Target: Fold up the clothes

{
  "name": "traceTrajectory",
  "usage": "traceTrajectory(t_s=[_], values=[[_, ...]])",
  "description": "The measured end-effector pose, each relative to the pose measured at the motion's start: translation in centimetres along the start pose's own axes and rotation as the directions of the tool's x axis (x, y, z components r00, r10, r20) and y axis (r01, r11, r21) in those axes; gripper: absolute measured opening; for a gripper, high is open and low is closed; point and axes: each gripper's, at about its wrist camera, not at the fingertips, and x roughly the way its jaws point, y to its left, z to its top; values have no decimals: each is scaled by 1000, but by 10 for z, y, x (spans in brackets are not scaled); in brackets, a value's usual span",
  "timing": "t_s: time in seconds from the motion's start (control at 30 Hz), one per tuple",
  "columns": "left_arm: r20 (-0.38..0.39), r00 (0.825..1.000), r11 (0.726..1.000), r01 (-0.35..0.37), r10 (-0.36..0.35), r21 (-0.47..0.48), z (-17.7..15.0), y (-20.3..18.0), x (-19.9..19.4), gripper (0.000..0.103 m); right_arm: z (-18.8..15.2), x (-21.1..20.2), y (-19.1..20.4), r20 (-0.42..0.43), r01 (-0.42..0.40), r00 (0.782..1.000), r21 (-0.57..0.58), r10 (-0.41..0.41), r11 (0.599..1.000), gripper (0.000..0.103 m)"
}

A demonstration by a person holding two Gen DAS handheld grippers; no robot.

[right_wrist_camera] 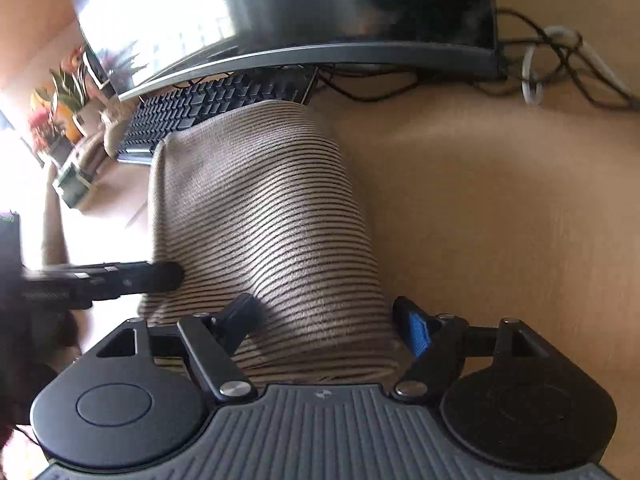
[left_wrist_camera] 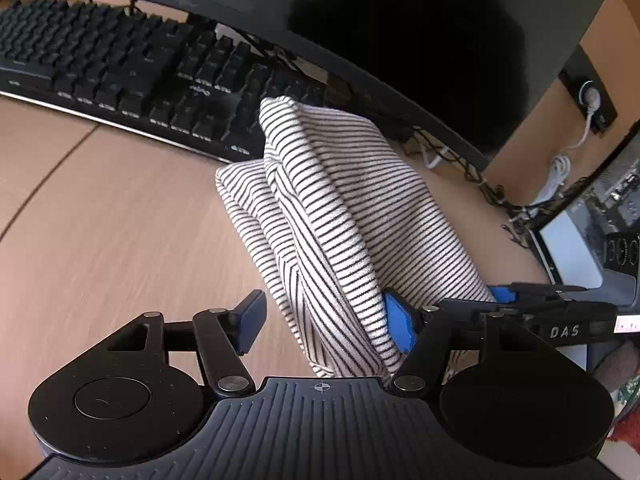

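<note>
A soft knitted striped garment (left_wrist_camera: 332, 216), cream cloth with thin dark lines, has a slightly fuzzy, matt surface. It lies on a bench (left_wrist_camera: 120, 216) of pale wood-look laminate, smooth with a faint grain. The left gripper (left_wrist_camera: 326, 322) and right gripper (right_wrist_camera: 328, 326) are matt black plastic with ribbed bodies, shiny metal pivot pins and blue rubbery-looking pads on the jaws. The keyboard (left_wrist_camera: 120, 76) is matt black plastic. The monitor (right_wrist_camera: 360, 4) screen is glossy and reflective.
</note>
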Motion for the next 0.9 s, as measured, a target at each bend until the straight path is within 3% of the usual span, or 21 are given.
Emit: traceTrajectory(t_s=[0.07,0.2,0.37,0.43,0.57,0.67,0.8,0.9], values=[[21,999,999,-33,33,-5,-3,-5,-1,70,0,2,3,19,20,1000,-52,-19,998,87],[86,990,993,-109,113,-50,-16,-18,-10,71,0,-11,1,45,8,999,-102,-4,995,88],[142,956,965,-244,255,-94,-30,-55,-32,70,-3,-57,-2,137,-10,990,-167,34,986,103],[171,936,950,-294,308,-104,-38,-77,-45,75,-5,-75,-2,184,-5,982,-205,43,979,103],[238,886,917,-373,397,-141,-66,-127,-67,98,-15,-113,-7,271,28,961,-269,48,963,103],[269,843,884,-432,466,-179,-94,-166,-72,103,-31,-130,-10,298,22,953,-276,63,961,103],[283,788,834,-484,547,-264,-130,-206,-70,103,-60,-147,-27,287,-38,951,-270,118,962,103],[302,752,810,-527,586,-259,-145,-226,-67,103,-82,-160,-41,311,-40,943,-249,119,968,103]])
